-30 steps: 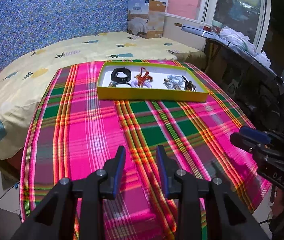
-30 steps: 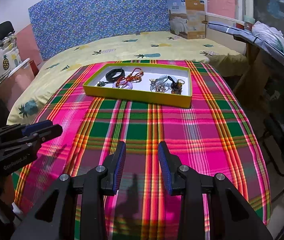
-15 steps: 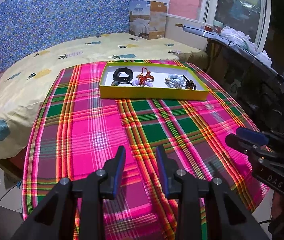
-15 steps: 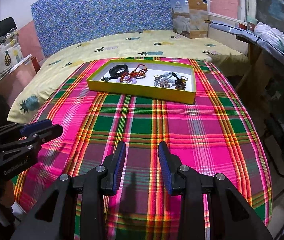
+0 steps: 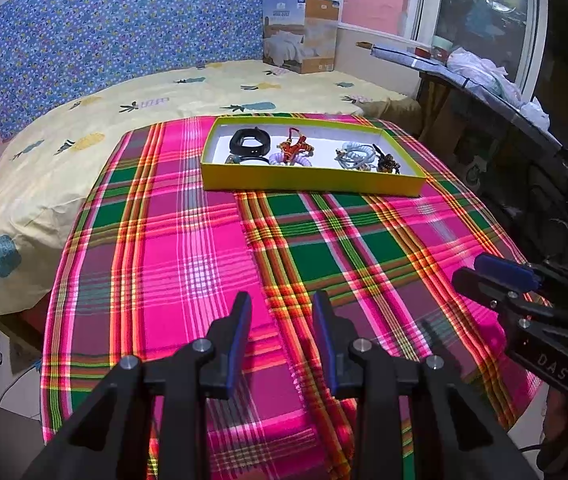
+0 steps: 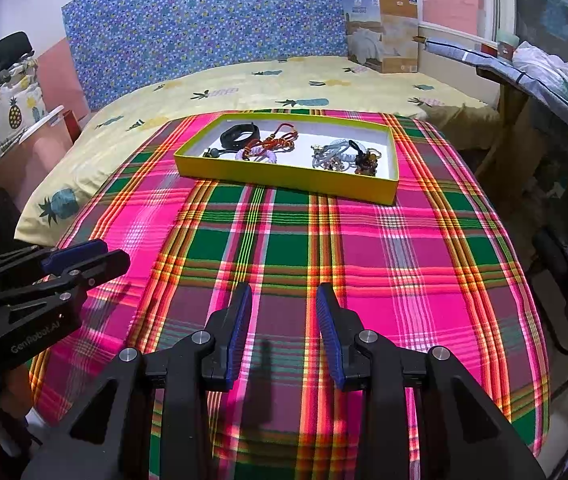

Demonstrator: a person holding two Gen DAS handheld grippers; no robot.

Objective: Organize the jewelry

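Note:
A yellow tray (image 5: pixel 308 182) (image 6: pixel 284 176) stands at the far end of the plaid cloth. In it lie a black band (image 5: pixel 249 140) (image 6: pixel 239 135), a red-orange knotted cord (image 5: pixel 294 147) (image 6: pixel 279 142), a pale lilac ring (image 5: pixel 284 158) and a grey-and-dark jewelry tangle (image 5: pixel 364 156) (image 6: pixel 344 154). My left gripper (image 5: pixel 281 300) is open and empty over the cloth's near end. My right gripper (image 6: pixel 284 292) is open and empty, also well short of the tray. Each gripper shows at the edge of the other's view.
The pink-green plaid cloth (image 5: pixel 203 260) (image 6: pixel 404 260) covers a table against a bed with a yellow pineapple sheet (image 5: pixel 83 148). A cardboard box (image 5: pixel 302 32) stands at the back. A dark cluttered shelf (image 5: pixel 524 120) runs along the right.
Both grippers have drawn back a little from the tray, which now looks smaller and farther. Their jaws stay open and empty.

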